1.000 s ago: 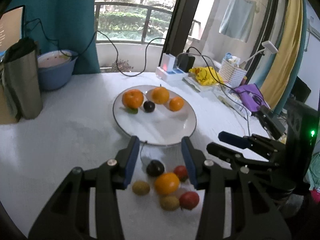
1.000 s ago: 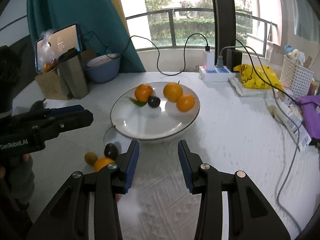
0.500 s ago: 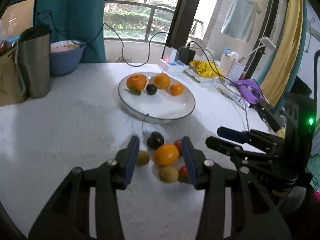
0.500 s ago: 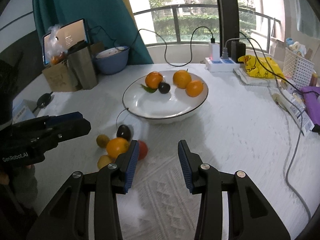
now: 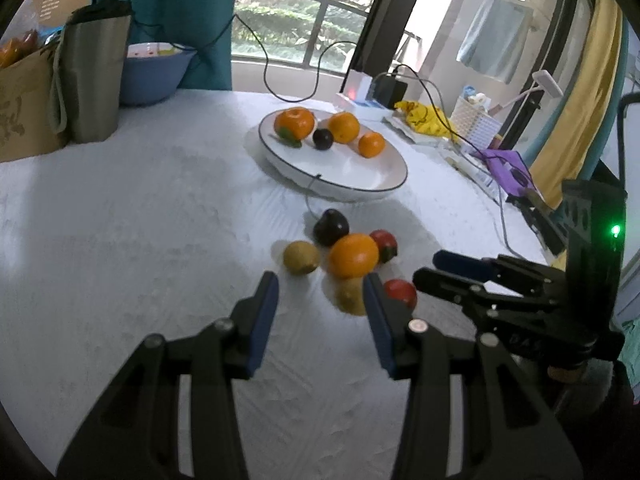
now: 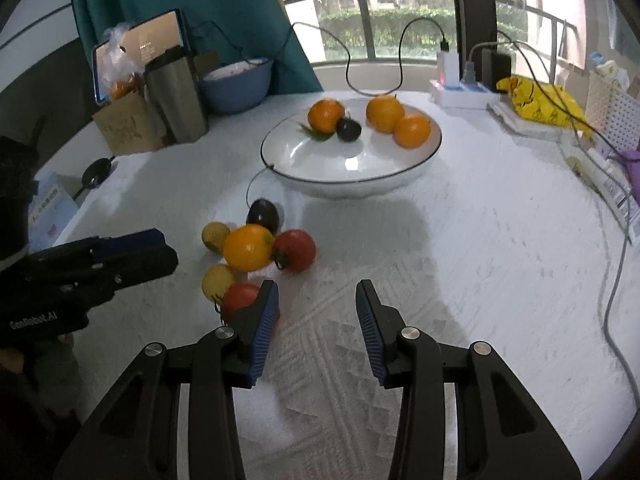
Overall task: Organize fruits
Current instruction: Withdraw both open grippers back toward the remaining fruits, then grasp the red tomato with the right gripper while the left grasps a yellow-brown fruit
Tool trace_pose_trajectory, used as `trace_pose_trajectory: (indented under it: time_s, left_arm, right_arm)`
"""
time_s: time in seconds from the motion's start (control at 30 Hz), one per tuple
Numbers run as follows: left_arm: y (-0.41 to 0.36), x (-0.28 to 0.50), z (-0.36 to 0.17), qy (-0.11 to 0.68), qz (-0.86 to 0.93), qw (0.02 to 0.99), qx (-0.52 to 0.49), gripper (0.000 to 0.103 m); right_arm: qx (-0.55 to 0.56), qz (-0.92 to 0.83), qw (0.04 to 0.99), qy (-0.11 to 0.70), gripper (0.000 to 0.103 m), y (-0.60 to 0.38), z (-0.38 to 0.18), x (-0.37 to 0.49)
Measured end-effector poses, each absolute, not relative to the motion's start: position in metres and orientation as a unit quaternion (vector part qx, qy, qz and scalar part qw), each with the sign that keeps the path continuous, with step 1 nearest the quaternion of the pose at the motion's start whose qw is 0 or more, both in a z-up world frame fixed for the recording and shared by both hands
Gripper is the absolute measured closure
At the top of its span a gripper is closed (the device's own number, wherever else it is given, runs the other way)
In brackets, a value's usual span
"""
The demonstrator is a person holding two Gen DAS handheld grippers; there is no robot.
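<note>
A white plate (image 5: 384,178) (image 6: 304,168) holds three oranges (image 5: 344,127) (image 6: 385,113) and a dark plum (image 5: 322,138). On the cloth in front of it lies a cluster: an orange (image 5: 353,255) (image 6: 248,247), a dark plum (image 5: 331,227) (image 6: 263,215), two kiwis (image 5: 301,257), two tomatoes (image 5: 384,241) (image 6: 295,249). My left gripper (image 5: 320,300) is open and empty, just short of the cluster. My right gripper (image 6: 317,304) is open and empty, to the right of the cluster.
A steel tumbler (image 5: 94,76), a blue bowl (image 5: 154,72) and a cardboard box (image 5: 24,108) stand at the back left. A power strip (image 6: 460,94), cables, a yellow bag (image 6: 540,100) and a white basket (image 5: 476,124) line the back right.
Both grippers have drawn back from the plate. The fruit cluster now lies ahead of the left gripper's fingers instead of between them. Both stay open.
</note>
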State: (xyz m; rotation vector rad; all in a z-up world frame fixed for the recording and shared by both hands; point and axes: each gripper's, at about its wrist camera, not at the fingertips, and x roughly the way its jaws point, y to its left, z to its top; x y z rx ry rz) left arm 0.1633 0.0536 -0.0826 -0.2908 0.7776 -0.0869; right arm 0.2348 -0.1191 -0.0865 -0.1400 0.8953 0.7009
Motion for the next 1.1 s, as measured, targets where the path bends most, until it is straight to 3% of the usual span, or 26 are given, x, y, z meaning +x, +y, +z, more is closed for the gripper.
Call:
trace_pose_trajectory:
  time_s: [1.0, 1.1]
  left_arm:
    - [0.059, 0.156, -0.088, 0.384, -0.036, 0.911, -0.148, 0.058]
    - [0.056, 0.159, -0.089, 0.388, -0.037, 0.910, -0.145, 0.058]
  right_arm:
    - [-0.086, 0.405, 0.793, 0.447, 0.060, -0.082, -0.098, 0.212]
    - [-0.081, 0.407, 0.792, 0.448, 0.069, -0.083, -0.097, 0.213]
